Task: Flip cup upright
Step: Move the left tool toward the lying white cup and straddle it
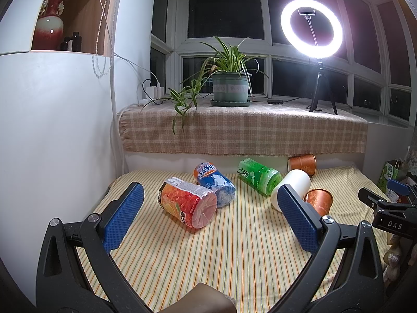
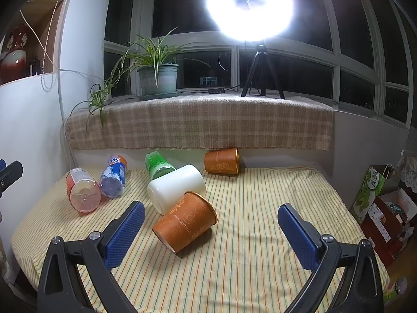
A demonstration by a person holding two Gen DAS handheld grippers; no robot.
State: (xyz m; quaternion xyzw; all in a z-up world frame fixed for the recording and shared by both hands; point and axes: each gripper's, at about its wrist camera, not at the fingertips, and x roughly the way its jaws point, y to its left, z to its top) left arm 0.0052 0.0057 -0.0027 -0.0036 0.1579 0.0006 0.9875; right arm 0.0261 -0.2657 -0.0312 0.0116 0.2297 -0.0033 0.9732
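Note:
Several cups and bottles lie on their sides on a striped cloth (image 2: 247, 247). An orange paper cup (image 2: 185, 221) lies nearest, its base toward me, leaning against a white cup (image 2: 176, 186). Both show in the left wrist view, the orange cup (image 1: 318, 201) and white cup (image 1: 293, 184). A second orange cup (image 2: 222, 161) lies at the back by the wall. My right gripper (image 2: 211, 230) is open and empty, with the near orange cup just ahead between its fingers. My left gripper (image 1: 208, 217) is open and empty, behind a red-orange bottle (image 1: 186, 202).
A blue bottle (image 1: 215, 184) and a green bottle (image 1: 258, 176) lie on the cloth too. A plaid-covered sill (image 2: 198, 122) behind holds a potted plant (image 2: 157, 78) and a ring light tripod (image 2: 260, 73). A white wall (image 1: 52, 143) stands left. Bags and boxes (image 2: 383, 203) sit right.

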